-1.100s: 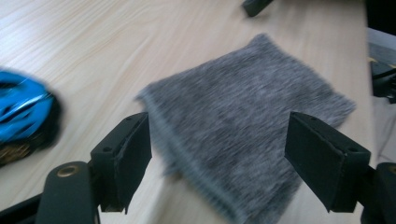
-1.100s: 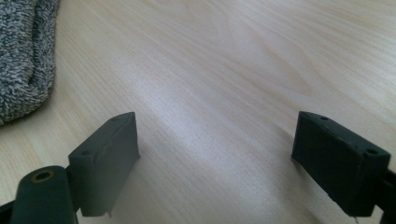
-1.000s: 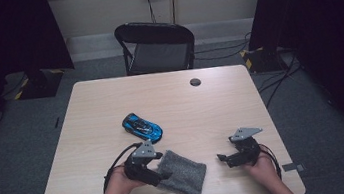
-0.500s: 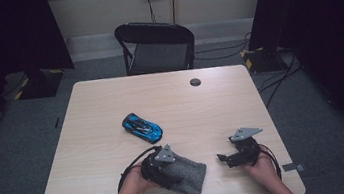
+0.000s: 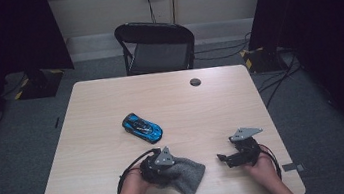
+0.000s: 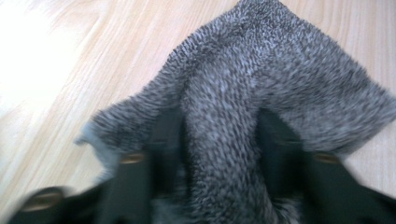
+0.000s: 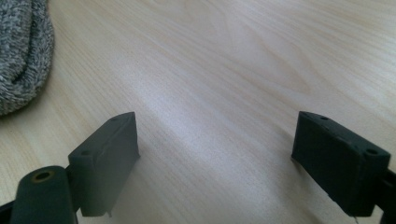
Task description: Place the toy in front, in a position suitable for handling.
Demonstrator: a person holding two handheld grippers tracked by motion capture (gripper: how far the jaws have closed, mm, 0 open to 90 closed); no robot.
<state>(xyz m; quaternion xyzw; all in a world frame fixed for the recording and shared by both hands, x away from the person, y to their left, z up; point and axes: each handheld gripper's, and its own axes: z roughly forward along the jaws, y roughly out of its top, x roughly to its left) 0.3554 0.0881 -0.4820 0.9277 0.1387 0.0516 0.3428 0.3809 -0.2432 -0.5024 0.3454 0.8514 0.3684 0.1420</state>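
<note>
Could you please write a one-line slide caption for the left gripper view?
Left tool pinching a raised fold of grey knitted cloth on the wooden table.

Your left gripper (image 5: 165,166) low at the near edge, jaws just closed in, pinching fabric, your right gripper (image 5: 228,158) resting level, jaws wide apart.

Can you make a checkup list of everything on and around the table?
Surface: pale wooden table, flat and bare across most of it.
Job's things: grey knitted cloth near the front edge.
Clutter: blue toy car mid-table; small dark round disc near the far edge.
Grippers: left gripper has just been closing, jaws pinching a fold of the cloth; right gripper open over bare wood.
Cables: black cable loops beside the left gripper; more cables on the floor at right.
Surroundings: black folding chair behind the table, grey carpet, dark curtains.
</note>
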